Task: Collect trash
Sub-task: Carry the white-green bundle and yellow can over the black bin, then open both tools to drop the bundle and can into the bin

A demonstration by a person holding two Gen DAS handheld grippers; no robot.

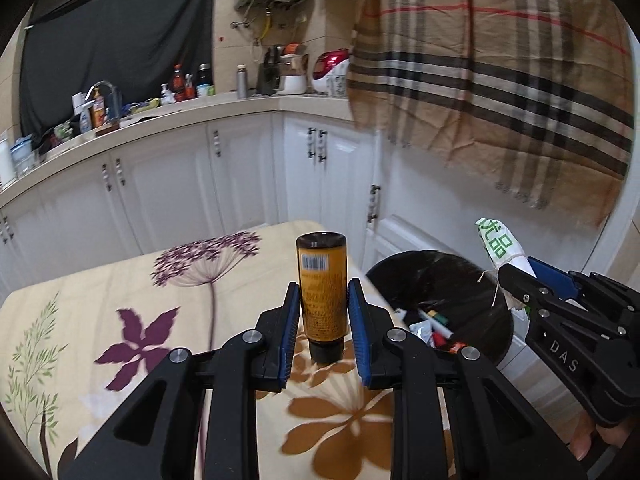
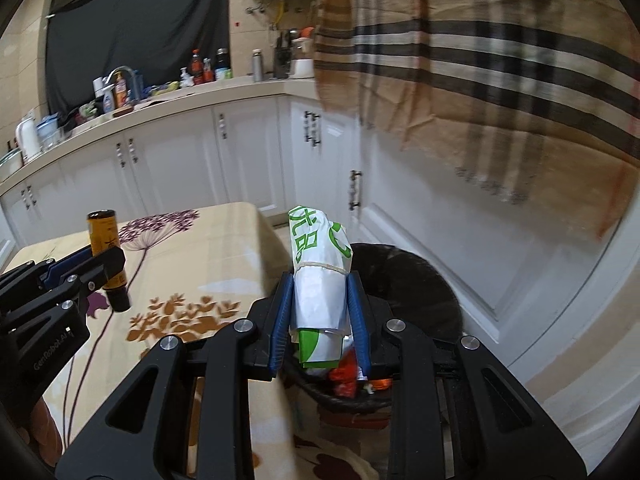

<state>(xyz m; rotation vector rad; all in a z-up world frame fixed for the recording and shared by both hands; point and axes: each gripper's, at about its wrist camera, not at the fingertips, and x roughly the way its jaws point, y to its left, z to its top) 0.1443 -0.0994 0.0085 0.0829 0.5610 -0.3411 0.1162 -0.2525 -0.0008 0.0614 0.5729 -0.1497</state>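
Note:
My left gripper (image 1: 323, 294) is shut on an orange tube (image 1: 322, 284) with a black cap pointing down, held above the floral table (image 1: 120, 320). The tube (image 2: 105, 240) and the left gripper (image 2: 105, 266) also show in the right wrist view. My right gripper (image 2: 319, 286) is shut on a rolled white and green paper bundle (image 2: 320, 264) tied with string, held over the near rim of the black trash bin (image 2: 420, 280). In the left wrist view the bundle (image 1: 500, 244) sits in the right gripper (image 1: 510, 276) at the bin's (image 1: 440, 276) right side. The bin holds markers and wrappers.
White kitchen cabinets (image 1: 240, 176) and a cluttered counter (image 1: 160, 108) run behind the table. A plaid cloth (image 1: 500, 80) hangs at the upper right above the bin. The bin stands beside the table's right edge.

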